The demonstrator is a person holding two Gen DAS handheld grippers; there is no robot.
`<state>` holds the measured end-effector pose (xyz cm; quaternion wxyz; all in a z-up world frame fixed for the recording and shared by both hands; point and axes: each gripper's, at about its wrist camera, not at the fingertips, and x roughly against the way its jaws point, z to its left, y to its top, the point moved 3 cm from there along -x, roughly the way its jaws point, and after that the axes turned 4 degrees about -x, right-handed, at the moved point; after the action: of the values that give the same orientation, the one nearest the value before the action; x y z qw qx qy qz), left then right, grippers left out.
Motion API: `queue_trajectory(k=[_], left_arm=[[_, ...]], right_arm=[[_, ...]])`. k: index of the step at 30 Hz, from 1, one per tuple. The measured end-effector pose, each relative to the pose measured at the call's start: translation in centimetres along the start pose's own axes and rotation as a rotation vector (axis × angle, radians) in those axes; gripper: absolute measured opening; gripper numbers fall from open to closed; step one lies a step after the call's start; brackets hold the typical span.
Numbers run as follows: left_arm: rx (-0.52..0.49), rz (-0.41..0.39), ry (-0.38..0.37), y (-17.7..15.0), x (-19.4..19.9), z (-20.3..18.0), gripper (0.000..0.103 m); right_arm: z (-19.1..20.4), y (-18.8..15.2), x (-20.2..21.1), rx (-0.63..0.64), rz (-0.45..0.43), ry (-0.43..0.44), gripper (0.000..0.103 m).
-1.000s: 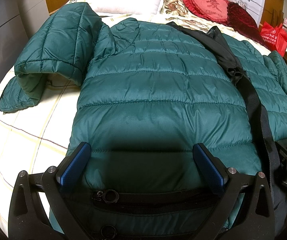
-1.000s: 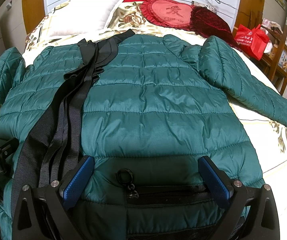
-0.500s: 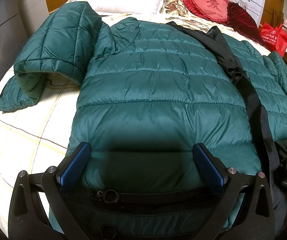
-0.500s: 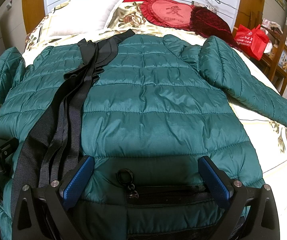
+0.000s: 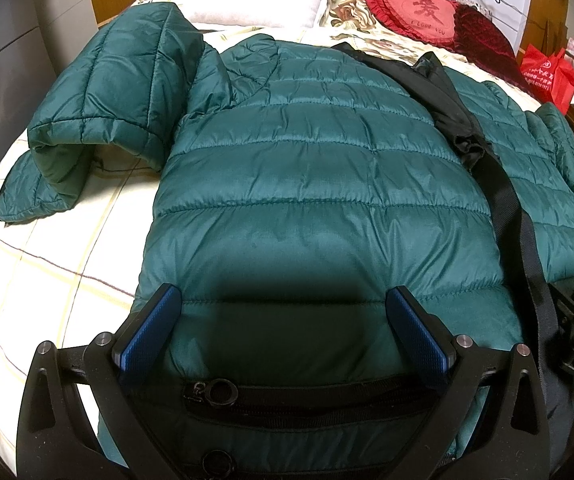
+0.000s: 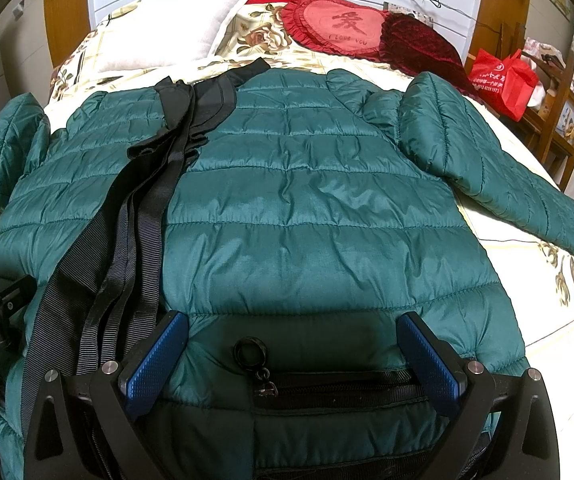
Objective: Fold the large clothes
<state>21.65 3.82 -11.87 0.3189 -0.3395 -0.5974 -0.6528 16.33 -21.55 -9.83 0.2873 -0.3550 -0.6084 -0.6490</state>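
Observation:
A dark green quilted puffer jacket (image 5: 307, 184) lies spread flat on the bed, also in the right wrist view (image 6: 319, 208). Its left sleeve (image 5: 99, 112) is bunched and folded over; its right sleeve (image 6: 499, 176) stretches out to the right. Black webbing straps (image 6: 139, 216) lie down the jacket's middle, also in the left wrist view (image 5: 503, 200). My left gripper (image 5: 283, 320) is open over the hem's left half. My right gripper (image 6: 291, 344) is open over the hem's right half. Black zippered trim with ring pulls (image 6: 251, 354) runs between the fingers.
The bed has a cream checked sheet (image 5: 47, 264). A white pillow (image 6: 175, 28), a red heart cushion (image 6: 339, 26) and a dark red cushion (image 6: 419, 48) lie at the head. A red bag (image 6: 503, 80) and wooden furniture (image 6: 559, 120) stand at the right.

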Motion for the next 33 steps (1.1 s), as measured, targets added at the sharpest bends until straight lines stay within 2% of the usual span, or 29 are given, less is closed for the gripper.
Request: queue_trajectory(k=[29, 33], left_arm=[[0.003, -0.001, -0.003, -0.02, 0.06, -0.05, 0.103], [0.022, -0.035, -0.037, -0.09, 0.91, 0.43, 0.103]], right_arm=[[0.02, 0.01, -0.04, -0.001, 0.000, 0.001, 0.103], [0.14, 0.06, -0.06, -0.002, -0.002, 0.000, 0.103]])
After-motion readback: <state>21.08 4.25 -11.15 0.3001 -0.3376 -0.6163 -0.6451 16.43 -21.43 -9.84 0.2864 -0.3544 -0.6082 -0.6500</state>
